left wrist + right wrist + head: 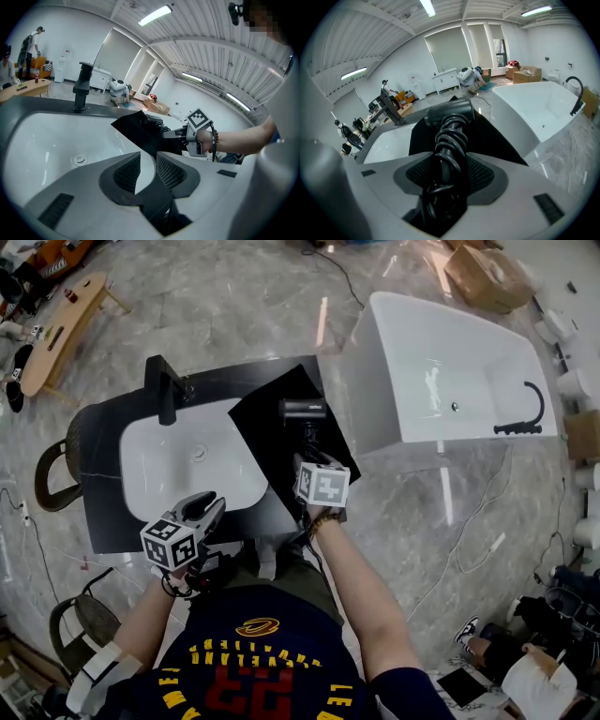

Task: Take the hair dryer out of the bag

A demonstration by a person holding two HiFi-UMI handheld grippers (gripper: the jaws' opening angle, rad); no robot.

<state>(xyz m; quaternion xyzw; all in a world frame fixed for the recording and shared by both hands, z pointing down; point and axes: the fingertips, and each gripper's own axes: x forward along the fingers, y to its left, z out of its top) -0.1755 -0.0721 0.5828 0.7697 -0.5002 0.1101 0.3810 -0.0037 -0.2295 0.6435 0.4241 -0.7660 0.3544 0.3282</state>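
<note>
A black counter (105, 512) carries a white sink (173, 470) with a black faucet (165, 390), and a white bathtub (441, 371) stands just beside it. The black bag (267, 442) lies flat over the sink's right part, with the hair dryer (303, 410) on top of it. The right gripper (449, 171) points steeply down, clenched on the dryer's cord-wrapped handle, while the left gripper (147, 171) hovers over the sink's near edge, jaws apart and empty.

Its coiled cord (449, 138) largely hides the handle of the hair dryer (450, 112).
</note>
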